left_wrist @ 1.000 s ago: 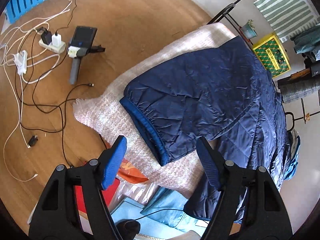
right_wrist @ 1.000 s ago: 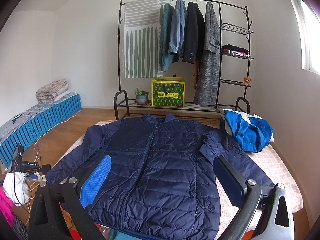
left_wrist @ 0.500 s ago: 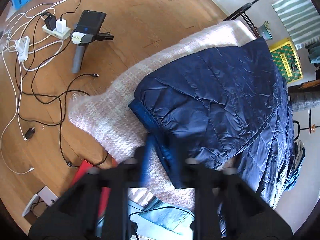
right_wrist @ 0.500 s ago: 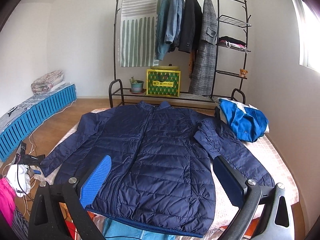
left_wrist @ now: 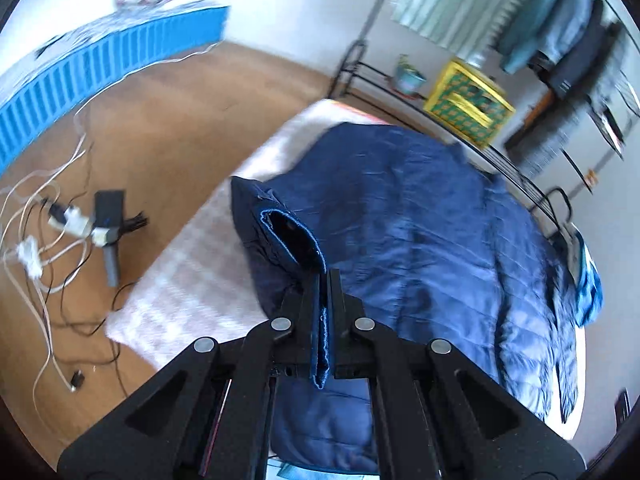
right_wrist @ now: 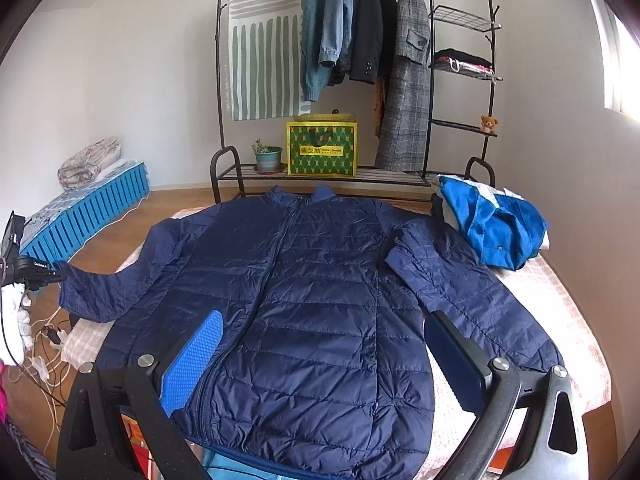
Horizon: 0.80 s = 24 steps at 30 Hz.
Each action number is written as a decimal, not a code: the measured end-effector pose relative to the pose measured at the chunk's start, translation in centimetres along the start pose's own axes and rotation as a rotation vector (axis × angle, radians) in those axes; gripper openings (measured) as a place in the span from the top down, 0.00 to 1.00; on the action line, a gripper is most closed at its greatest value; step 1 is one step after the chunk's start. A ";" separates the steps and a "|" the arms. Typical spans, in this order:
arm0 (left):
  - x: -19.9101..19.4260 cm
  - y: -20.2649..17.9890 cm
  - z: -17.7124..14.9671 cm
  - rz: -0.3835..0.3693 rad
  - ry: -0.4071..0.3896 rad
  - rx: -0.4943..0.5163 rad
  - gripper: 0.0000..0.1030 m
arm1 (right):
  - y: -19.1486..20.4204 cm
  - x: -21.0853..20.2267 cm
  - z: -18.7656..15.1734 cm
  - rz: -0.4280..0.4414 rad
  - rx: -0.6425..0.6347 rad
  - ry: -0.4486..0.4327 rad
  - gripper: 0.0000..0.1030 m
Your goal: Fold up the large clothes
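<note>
A navy quilted puffer jacket [right_wrist: 320, 300] lies face up on a pale blanket [right_wrist: 560, 292], its collar toward the clothes rack. Its right sleeve is folded in over the chest. My left gripper [left_wrist: 325, 276] is shut on the cuff of the left sleeve [left_wrist: 288, 236] and holds it lifted off the blanket; the left gripper [right_wrist: 56, 274] also shows at the sleeve end in the right wrist view. My right gripper [right_wrist: 324, 344] is open and empty above the jacket's lower front.
A blue and white garment [right_wrist: 492, 224] lies bunched at the far right of the blanket. A clothes rack [right_wrist: 360, 60] with a yellow-green box [right_wrist: 321, 149] stands behind. Cables and a power strip [left_wrist: 60, 220] lie on the wooden floor at left.
My left gripper closed on the left sleeve cuff and lifted it off the blanket, swinging up. My right gripper stayed open and rose a little over the jacket.
</note>
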<state>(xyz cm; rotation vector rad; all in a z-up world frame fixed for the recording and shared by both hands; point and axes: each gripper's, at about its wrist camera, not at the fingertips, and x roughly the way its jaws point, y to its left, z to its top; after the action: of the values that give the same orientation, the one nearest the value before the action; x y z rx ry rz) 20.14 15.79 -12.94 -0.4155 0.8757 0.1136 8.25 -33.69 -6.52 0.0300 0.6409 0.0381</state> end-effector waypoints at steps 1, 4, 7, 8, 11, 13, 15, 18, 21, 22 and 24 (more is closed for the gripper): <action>0.2 -1.9 -0.3 -0.015 0.002 0.033 1.00 | -0.4 0.7 0.0 0.009 0.009 0.011 0.05; 2.0 -7.4 -1.6 -0.049 0.031 0.135 1.00 | -1.7 3.0 -0.2 0.025 0.047 0.065 0.10; 5.1 -13.1 -3.5 -0.065 0.083 0.230 1.00 | -3.5 4.8 -0.4 0.043 0.106 0.112 0.15; 6.4 -14.8 -4.2 -0.074 0.107 0.253 1.00 | -4.2 5.3 -0.5 0.049 0.130 0.128 0.17; 9.7 -19.0 -6.4 -0.078 0.164 0.319 1.00 | -6.4 6.5 -0.6 0.064 0.203 0.173 0.20; 11.6 -20.6 -7.7 -0.074 0.198 0.335 1.00 | -7.6 7.1 -0.7 0.072 0.232 0.189 0.21; 13.1 -22.0 -8.7 -0.086 0.248 0.355 0.99 | -8.3 7.6 -0.6 0.067 0.240 0.203 0.21; 13.2 -22.7 -9.1 -0.161 0.326 0.382 0.90 | -8.5 8.4 0.0 0.081 0.223 0.222 0.21; 11.0 -22.3 -8.0 -0.228 0.362 0.379 0.64 | -7.8 9.4 0.9 0.118 0.211 0.247 0.21; 10.0 -21.9 -7.5 -0.259 0.355 0.373 0.63 | -7.3 9.9 1.3 0.138 0.208 0.259 0.21; 6.1 -20.2 -5.8 -0.317 0.294 0.365 0.63 | -6.1 11.1 1.9 0.173 0.203 0.284 0.21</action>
<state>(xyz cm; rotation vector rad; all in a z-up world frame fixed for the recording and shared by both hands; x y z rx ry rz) 25.24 -5.39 -14.69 -0.2253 1.0829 -0.4034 18.45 -39.34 -11.86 0.2801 0.9237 0.1459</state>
